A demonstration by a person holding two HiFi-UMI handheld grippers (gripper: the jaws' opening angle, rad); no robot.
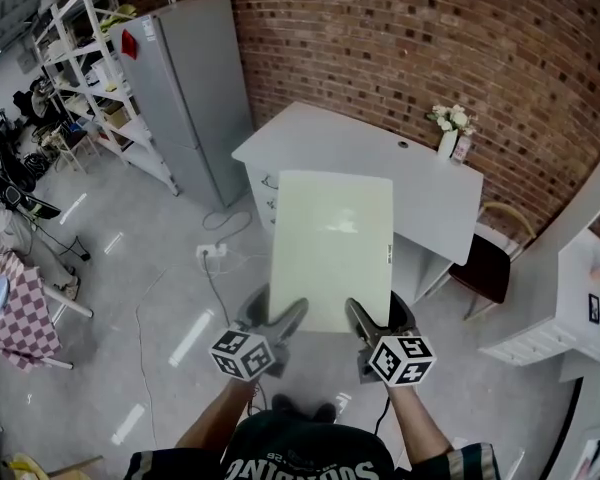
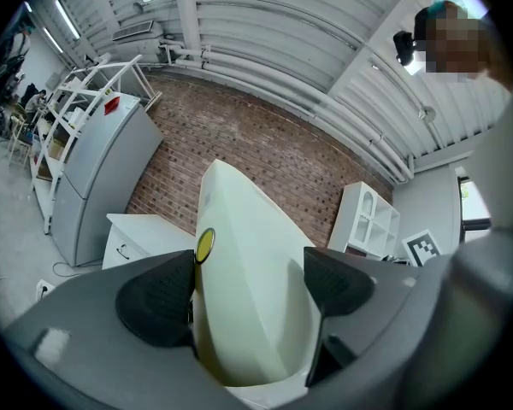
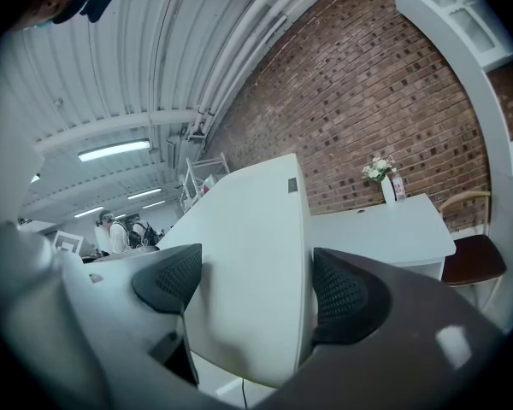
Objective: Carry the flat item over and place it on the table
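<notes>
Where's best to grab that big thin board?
At its near edge, coming straight in from that side: the board is thin enough to fit between jaws but too wide to span. The left gripper and right gripper pinch it there, spaced apart.

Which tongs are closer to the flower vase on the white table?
Right. The right tongs grip the pale board on the side toward the vase; the left tongs grip it farther over, toward the fridge.
</notes>
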